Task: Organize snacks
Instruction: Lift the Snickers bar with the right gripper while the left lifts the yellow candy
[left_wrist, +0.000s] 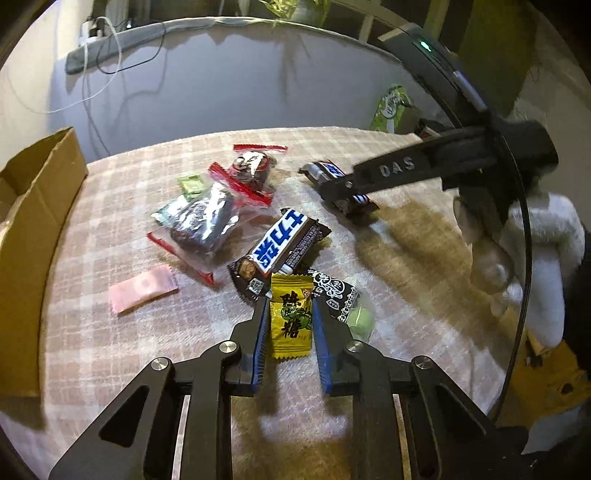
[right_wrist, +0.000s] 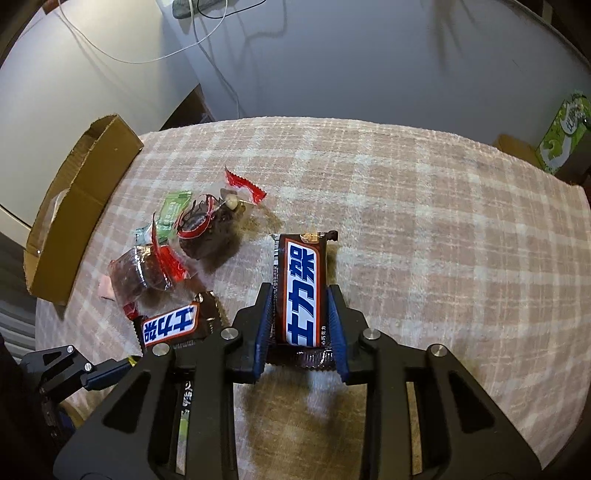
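Note:
My left gripper (left_wrist: 290, 306) has its blue-padded jaws around a yellow candy packet (left_wrist: 290, 319) on the plaid cloth; I cannot tell whether the pads touch it. A Snickers bar (left_wrist: 282, 245) lies just beyond it, with a black patterned packet (left_wrist: 338, 295) to the right. My right gripper (right_wrist: 300, 295) is shut on a second Snickers bar (right_wrist: 303, 291), which also shows in the left wrist view (left_wrist: 334, 177). Two clear red-edged bags of dark snacks (left_wrist: 207, 225) and a pink packet (left_wrist: 142, 290) lie to the left.
An open cardboard box (left_wrist: 33, 229) stands at the left edge of the table, and it also shows in the right wrist view (right_wrist: 77, 206). A green snack bag (right_wrist: 563, 136) stands at the far right. Cables hang on the wall behind.

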